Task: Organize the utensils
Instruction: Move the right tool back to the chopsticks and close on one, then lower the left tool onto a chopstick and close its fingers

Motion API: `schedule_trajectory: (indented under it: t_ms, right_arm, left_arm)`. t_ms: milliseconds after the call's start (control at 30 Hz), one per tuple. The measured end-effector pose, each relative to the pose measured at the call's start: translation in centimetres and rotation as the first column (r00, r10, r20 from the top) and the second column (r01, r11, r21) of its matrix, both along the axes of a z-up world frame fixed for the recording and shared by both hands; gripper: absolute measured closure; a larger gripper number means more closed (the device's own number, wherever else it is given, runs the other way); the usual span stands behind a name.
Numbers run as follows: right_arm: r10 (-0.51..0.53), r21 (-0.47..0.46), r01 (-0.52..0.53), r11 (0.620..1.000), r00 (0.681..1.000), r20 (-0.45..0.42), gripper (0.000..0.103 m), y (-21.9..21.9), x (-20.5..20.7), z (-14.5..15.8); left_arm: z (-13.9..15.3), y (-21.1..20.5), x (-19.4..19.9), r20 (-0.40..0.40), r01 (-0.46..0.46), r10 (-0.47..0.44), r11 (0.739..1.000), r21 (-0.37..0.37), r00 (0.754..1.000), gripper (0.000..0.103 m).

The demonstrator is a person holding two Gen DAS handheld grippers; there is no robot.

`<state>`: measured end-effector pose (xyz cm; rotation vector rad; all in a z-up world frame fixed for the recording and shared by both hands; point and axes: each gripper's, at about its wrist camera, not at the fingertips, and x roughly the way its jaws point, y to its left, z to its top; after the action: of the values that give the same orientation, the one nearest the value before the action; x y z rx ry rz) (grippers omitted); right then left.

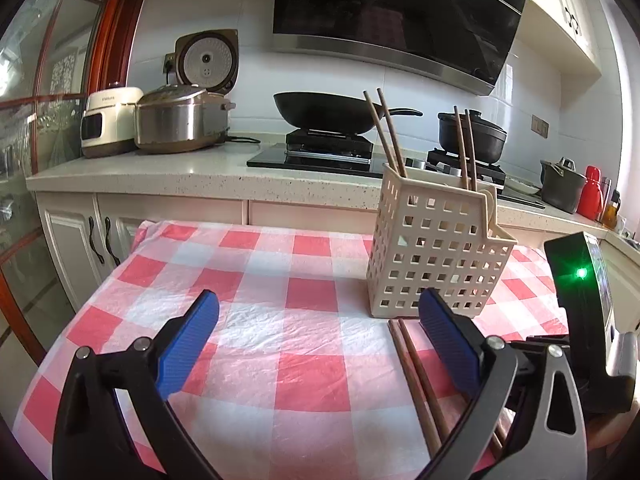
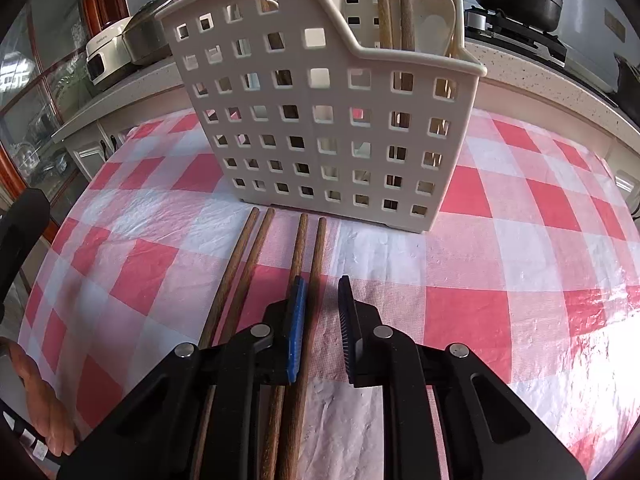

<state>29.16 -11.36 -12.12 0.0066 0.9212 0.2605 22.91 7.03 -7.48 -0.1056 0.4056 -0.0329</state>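
Note:
A cream perforated utensil basket (image 2: 332,120) stands on the checked tablecloth, with upright wooden chopsticks (image 2: 394,12) and a pale spoon (image 2: 436,24) inside. Two pairs of brown chopsticks lie flat in front of it. My right gripper (image 2: 322,280) points down over the right pair. Its jaws are narrow, with the rightmost chopstick (image 2: 318,248) between the pads. A gap shows on that chopstick's right side. Its partner (image 2: 298,248) runs under the left finger. My left gripper (image 1: 320,320) hovers wide open and holds nothing, left of the basket (image 1: 436,248) and the lying chopsticks (image 1: 416,376).
The red-and-white cloth (image 1: 304,376) covers a small table in front of a kitchen counter (image 1: 160,172) with rice cookers, a wok (image 1: 328,110) and a black pot on the hob. The right-hand device's black body (image 1: 576,280) shows at right. A hand (image 2: 36,396) is at lower left.

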Motion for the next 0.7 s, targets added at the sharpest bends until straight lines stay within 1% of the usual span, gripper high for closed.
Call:
schedule_trajectory:
  t_ms: [67,100,267,333,400,433,500,533,600,633,700]
  right_arm:
    - [-0.001,-0.012,0.001,1.0,1.0,0.002,0.095,0.1,0.0,0.0]
    - [0.0,-0.015,0.0,1.0,1.0,0.002,0.096,0.0,-0.1,0.0]
    - [0.005,-0.004,-0.005,1.0,1.0,0.006,0.097,-1.0,-1.1,-0.1]
    - [-0.006,-0.001,0.006,1.0,1.0,0.016,0.097,-1.8,-1.8,-0.1]
    - [-0.025,0.011,0.025,1.0,0.999,0.02,0.097,-2.7,-2.4,0.0]
    - [-0.038,0.023,0.038,0.999,0.999,0.022,0.097,-3.4,-2.7,0.0]
    - [-0.056,0.04,0.055,0.998,0.998,0.026,0.097,-4.5,-3.2,0.0]
    - [-0.066,0.05,0.065,0.997,0.997,0.028,0.097,-5.1,-3.4,0.0]
    - [-0.081,0.08,0.079,0.994,0.996,0.023,0.097,-6.2,-3.8,-0.1]
    - [-0.089,0.094,0.087,0.992,0.996,0.022,0.097,-6.8,-4.0,-0.1]
    - [-0.096,0.111,0.093,0.99,0.995,0.023,0.097,-7.5,-4.3,0.0]
  left_arm:
    - [-0.1,0.1,0.2,-0.009,0.005,-0.005,1.0,-0.01,1.0,0.006]
    - [-0.2,0.1,0.2,-0.013,0.008,-0.008,1.0,-0.011,1.0,0.006]
    - [-0.3,-0.2,0.3,-0.019,0.032,-0.032,0.999,-0.001,0.999,0.006]
    - [-0.4,-0.3,0.4,-0.032,0.04,-0.04,0.999,-0.005,0.999,0.008]
    - [-0.6,-0.5,0.9,-0.069,0.05,-0.05,0.999,-0.011,0.996,0.014]
    - [-0.9,-0.8,1.4,-0.103,0.052,-0.053,0.999,-0.011,0.993,0.016]
    - [-1.3,-1.3,2.0,-0.15,0.063,-0.063,0.998,-0.008,0.987,0.023]
    - [-1.6,-1.8,2.4,-0.178,0.07,-0.068,0.998,0.004,0.982,0.025]
    - [-2.1,-2.7,3.0,-0.218,0.071,-0.06,0.997,0.043,0.974,0.037]
    - [-2.3,-3.2,3.5,-0.244,0.083,-0.066,0.995,0.059,0.968,0.04]
    - [-2.9,-3.8,4.2,-0.279,0.091,-0.07,0.994,0.066,0.958,0.05]
